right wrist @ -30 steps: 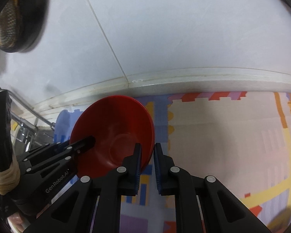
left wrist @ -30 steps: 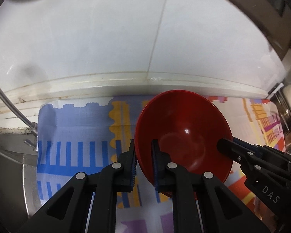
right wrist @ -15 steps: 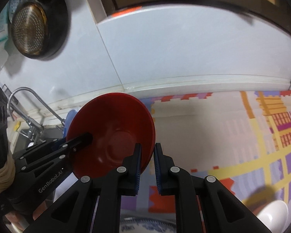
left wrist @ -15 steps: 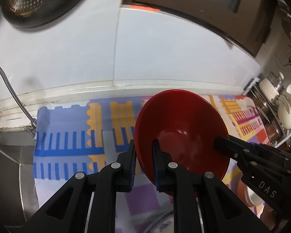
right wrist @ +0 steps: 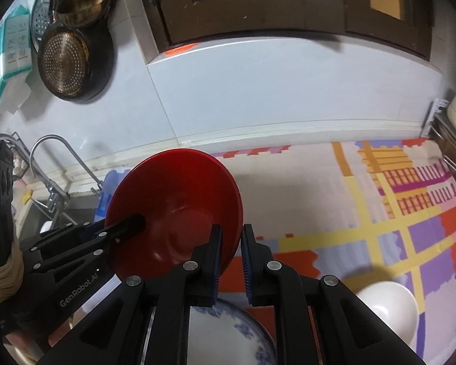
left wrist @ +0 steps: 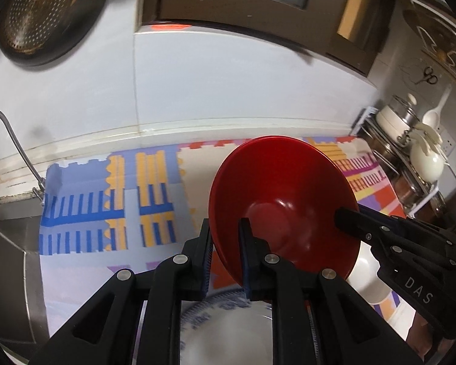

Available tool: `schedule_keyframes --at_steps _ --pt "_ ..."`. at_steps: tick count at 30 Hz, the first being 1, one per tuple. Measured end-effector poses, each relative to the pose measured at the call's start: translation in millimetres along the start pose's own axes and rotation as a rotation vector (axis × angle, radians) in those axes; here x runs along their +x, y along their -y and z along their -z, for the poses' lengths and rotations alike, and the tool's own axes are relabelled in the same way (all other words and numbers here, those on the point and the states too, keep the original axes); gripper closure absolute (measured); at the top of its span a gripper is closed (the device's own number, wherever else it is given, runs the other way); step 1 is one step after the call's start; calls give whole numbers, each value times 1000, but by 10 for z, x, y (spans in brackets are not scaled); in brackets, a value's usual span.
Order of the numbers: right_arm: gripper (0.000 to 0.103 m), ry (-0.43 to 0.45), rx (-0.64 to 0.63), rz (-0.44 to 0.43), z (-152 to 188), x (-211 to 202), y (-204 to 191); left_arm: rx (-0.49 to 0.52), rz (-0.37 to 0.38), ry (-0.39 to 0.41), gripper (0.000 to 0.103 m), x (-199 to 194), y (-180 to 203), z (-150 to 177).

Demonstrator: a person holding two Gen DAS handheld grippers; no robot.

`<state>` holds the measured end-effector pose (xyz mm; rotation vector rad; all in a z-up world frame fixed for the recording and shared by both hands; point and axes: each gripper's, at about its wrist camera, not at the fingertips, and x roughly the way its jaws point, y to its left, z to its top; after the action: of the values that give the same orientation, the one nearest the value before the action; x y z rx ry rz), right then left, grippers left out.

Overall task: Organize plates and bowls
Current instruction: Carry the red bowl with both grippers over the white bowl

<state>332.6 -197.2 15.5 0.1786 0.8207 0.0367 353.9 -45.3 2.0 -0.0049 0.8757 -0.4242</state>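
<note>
Both grippers clamp the red bowl's rim: left gripper on its left edge, right gripper opposite. Bowl is airborne over the blue-patterned plate. Carry step; next calls for level lowering, synced release.

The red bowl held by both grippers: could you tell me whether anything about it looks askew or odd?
The red bowl is tipped steeply on edge, gripped at opposite rims by the left gripper and the right gripper, above a blue-patterned plate. No damage or spill shows.
</note>
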Motion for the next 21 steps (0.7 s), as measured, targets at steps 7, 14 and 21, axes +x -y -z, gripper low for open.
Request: schedule_keyframes --at_steps 7,14,21 --pt "89 16 14 25 188 -312 298 32 21 -13 85 -45 420 135" --pt "89 23 34 50 371 -567 630 60 46 -32 85 -45 839 272" --pt "89 19 54 66 512 -741 953 78 59 -51 85 -2 1194 378"
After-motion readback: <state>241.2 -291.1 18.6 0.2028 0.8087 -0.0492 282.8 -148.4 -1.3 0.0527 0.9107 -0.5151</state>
